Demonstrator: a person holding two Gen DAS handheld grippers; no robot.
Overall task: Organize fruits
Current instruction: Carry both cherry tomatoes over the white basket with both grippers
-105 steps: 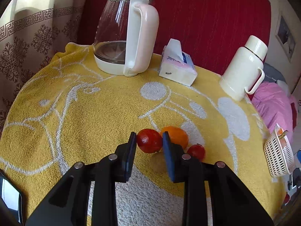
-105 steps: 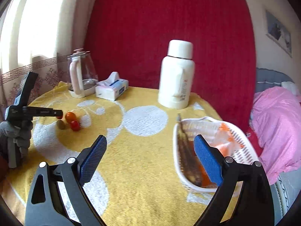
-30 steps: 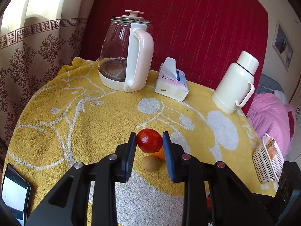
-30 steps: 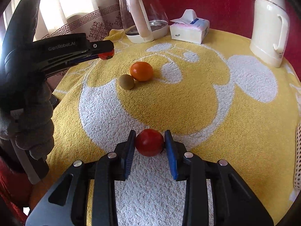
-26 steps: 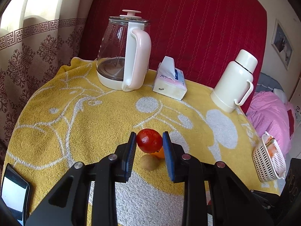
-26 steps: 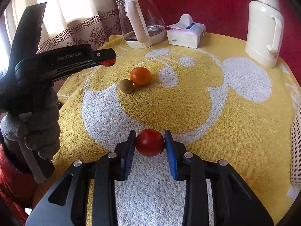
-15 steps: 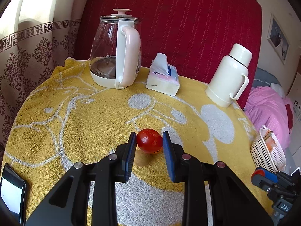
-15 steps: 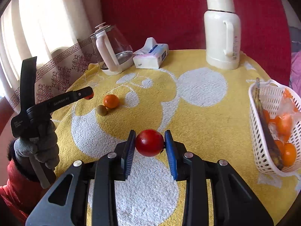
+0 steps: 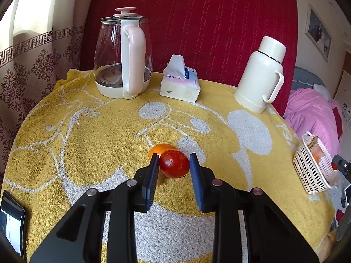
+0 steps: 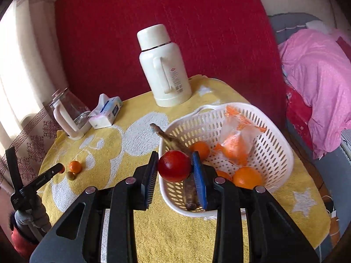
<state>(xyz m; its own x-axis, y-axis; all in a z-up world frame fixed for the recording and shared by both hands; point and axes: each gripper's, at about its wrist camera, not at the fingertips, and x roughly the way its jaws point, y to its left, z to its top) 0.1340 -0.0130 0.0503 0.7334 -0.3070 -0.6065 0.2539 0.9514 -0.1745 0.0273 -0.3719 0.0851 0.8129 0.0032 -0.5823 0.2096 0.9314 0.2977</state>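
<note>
Tomato point(image 9: 174, 164), left wrist view: pinched between the left gripper point(image 9: 174, 171) pads, jaws nearly closed on it, held above the yellow tablecloth point(image 9: 87, 135); orange point(image 9: 161, 149) lies on the cloth just behind. White basket point(image 9: 311, 175) sits far right at the table edge, well apart from this hand.

Right wrist view: second tomato point(image 10: 174, 165) clamped in the right gripper point(image 10: 175, 168), at the basket's point(image 10: 283, 153) near-left rim. Basket lies ahead and right; right hand is clearly nearer. Oranges point(image 10: 247, 177) already inside. Drop likely next.
</note>
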